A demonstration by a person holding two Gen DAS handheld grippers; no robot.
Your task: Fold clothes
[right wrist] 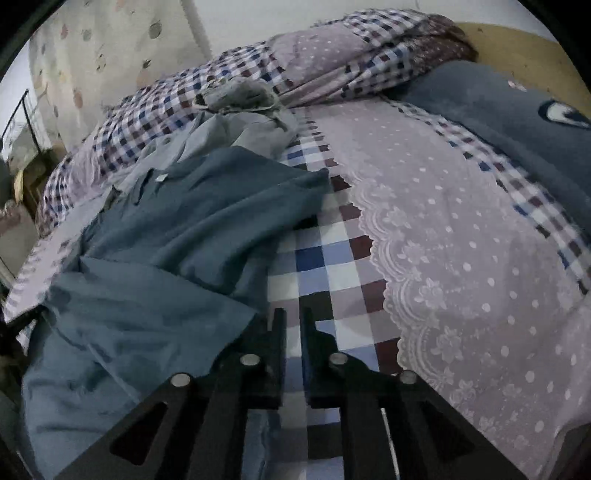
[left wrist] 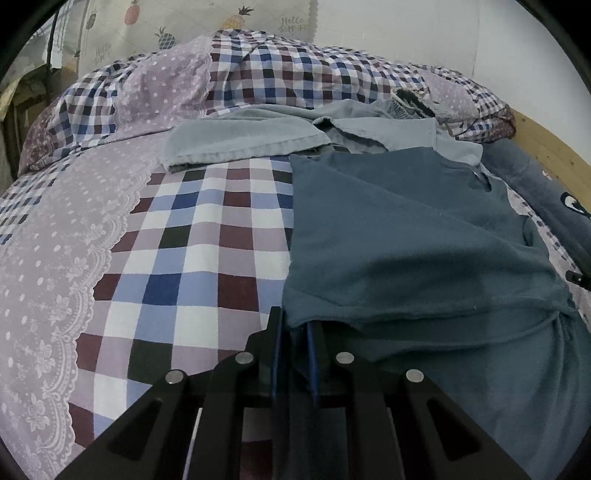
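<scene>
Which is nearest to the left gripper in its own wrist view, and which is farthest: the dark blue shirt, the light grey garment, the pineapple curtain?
1. Dark blue shirt: its hem sits between the left gripper fingers.
2. Light grey garment: farther up the bed, ahead and slightly left.
3. Pineapple curtain: behind the bed, at the top of the view.

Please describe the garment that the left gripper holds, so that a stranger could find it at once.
On the checked bedspread lie several clothes. Nearest the left gripper, which is shut on its hem, spreads the dark teal shirt. The pale grey clothes behind it are lighter and partly crumpled, while this one is darker and mostly flat.
</scene>
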